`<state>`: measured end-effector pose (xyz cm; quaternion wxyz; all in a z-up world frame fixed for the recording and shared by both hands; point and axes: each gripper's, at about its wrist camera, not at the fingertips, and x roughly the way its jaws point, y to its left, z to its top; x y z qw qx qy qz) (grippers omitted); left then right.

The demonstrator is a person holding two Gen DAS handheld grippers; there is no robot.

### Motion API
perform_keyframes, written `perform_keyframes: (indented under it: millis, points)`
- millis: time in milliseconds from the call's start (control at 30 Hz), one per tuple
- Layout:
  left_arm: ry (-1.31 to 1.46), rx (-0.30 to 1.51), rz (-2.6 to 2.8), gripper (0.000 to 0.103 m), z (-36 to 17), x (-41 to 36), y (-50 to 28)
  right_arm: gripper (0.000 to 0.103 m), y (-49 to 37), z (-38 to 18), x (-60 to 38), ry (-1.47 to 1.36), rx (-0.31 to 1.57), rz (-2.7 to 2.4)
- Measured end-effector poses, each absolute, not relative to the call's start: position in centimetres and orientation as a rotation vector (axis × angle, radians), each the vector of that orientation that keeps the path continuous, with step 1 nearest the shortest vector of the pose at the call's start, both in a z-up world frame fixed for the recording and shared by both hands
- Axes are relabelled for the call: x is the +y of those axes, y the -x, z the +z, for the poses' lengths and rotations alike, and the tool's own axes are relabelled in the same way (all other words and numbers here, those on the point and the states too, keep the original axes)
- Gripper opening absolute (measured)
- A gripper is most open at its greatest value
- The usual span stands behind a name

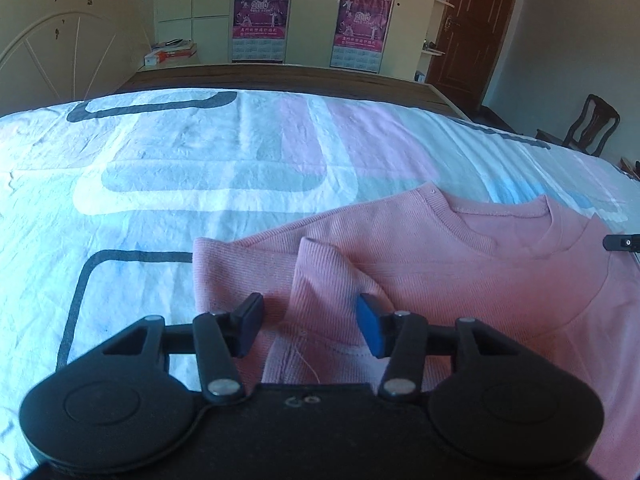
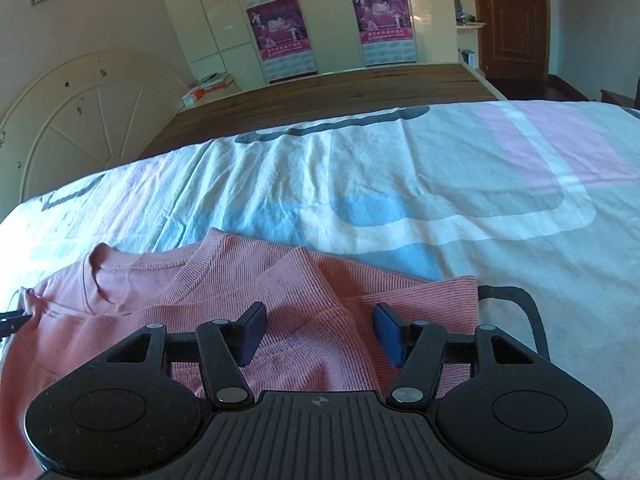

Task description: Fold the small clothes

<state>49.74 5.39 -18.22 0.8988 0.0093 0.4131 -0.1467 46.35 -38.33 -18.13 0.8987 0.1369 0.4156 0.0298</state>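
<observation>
Mid-fold: pink sweater (image 1: 460, 272) flat on the patterned bedsheet (image 1: 200, 160), both sleeves already laid inward across the chest, collar toward twelve o'clock. Left gripper (image 1: 310, 326) and right gripper (image 2: 320, 334) half open, holding nothing, poised over the sleeve folds. Next, probably: lower, pinch both side edges, fold the body.

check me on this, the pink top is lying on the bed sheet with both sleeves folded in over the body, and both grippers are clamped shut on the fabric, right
Not quite. The pink top does lie on the bed sheet with both sleeves folded in, but neither gripper is clamped. The left wrist view shows the left gripper open above the fabric, and the right wrist view shows the right gripper open too.
</observation>
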Motion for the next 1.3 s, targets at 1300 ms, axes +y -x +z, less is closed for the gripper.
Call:
perform_keyframes:
  millis: [1300]
  points:
    - [-0.119, 0.719, -0.087, 0.015, -18.5, 3.6, -50.3, 0.010, -47.1, -18.9, -38.0, -0.169, 0.785, -0.115]
